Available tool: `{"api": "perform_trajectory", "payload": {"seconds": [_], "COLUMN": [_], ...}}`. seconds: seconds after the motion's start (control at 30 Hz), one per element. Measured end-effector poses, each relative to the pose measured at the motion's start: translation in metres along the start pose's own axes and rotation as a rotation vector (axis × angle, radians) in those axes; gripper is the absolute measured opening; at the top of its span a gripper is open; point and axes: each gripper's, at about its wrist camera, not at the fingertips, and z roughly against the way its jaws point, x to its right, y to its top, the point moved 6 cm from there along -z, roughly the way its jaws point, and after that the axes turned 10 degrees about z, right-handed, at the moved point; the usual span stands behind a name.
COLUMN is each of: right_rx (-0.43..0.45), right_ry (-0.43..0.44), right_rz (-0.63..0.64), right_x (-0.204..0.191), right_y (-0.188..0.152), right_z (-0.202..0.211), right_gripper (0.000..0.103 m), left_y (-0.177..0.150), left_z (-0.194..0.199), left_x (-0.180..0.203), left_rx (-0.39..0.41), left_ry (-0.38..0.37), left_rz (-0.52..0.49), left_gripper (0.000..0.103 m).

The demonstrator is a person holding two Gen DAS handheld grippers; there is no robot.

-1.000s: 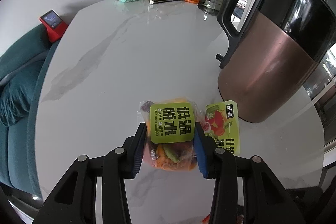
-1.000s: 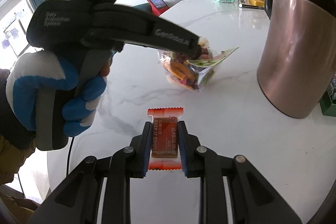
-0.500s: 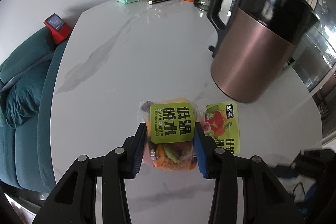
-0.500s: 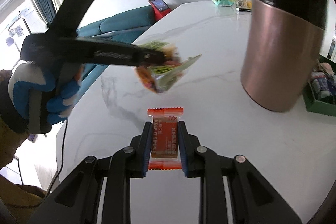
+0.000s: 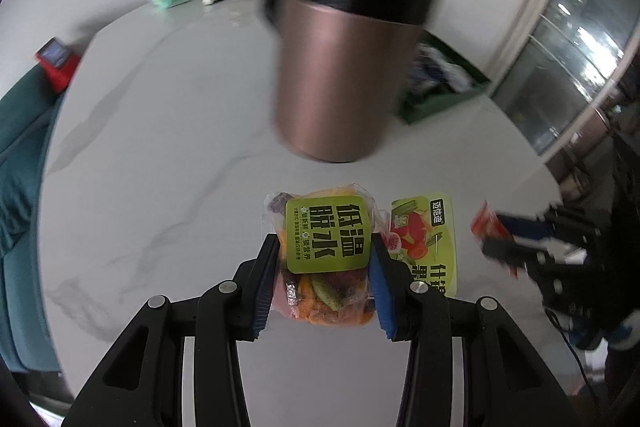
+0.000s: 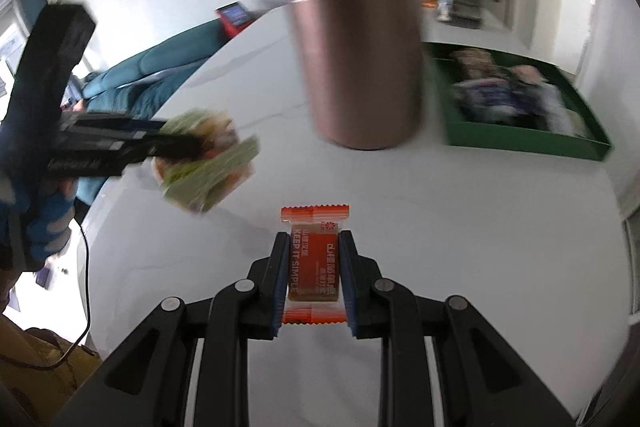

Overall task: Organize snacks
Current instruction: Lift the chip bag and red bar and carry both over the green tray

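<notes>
While both hands hang over the marble table (image 5: 160, 155), the left gripper (image 5: 325, 267) is clamped on a clear bag of dried vegetable crisps (image 5: 324, 255), its long axis running away from the camera. Rightward, the right gripper (image 6: 314, 263) pinches an orange snack bar (image 6: 314, 259) lengthwise, crimped ends fore and aft, before the copper kettle (image 6: 360, 67) and green tray (image 6: 520, 143).

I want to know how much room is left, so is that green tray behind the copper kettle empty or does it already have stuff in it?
Not empty. The green tray already holds several packets, though blur hides what they are and how many.
</notes>
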Motion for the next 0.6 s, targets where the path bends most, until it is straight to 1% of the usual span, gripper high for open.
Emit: {"api": "perform_trajectory", "payload": {"seconds": [0.17,0.3,0.4,0.47,0.6], "right_rx": [0.029,0.047,0.066,0.08,0.109], "right_ry": [-0.077,-0.134,-0.169,-0.189,-0.217], "right_rz": [-0.024,-0.035,-0.044,-0.046,-0.05], "right_x": [0.066,0.115,0.15,0.173,0.217], "right_y": [-0.011,-0.012,-0.01,-0.005,0.009], "right_z": [0.044,0.063,0.077,0.084,0.091], "right_gripper": [0.031,0.031,0.031,0.031,0.031], "left_y": [0.006,0.023,0.043,0.061,0.098], "left_z": [-0.015,-0.026,-0.032,-0.036,-0.048], "left_x": [0.068,0.123,0.158,0.18,0.212], "left_rx": [-0.007,0.01,0.033,0.057,0.095], "left_ry": [-0.064,-0.118,-0.143,-0.138,-0.133], "left_rz": [-0.047,-0.084,-0.093,-0.091,-0.075], "left_gripper": [0.038,0.038,0.038,0.038,0.038]}}
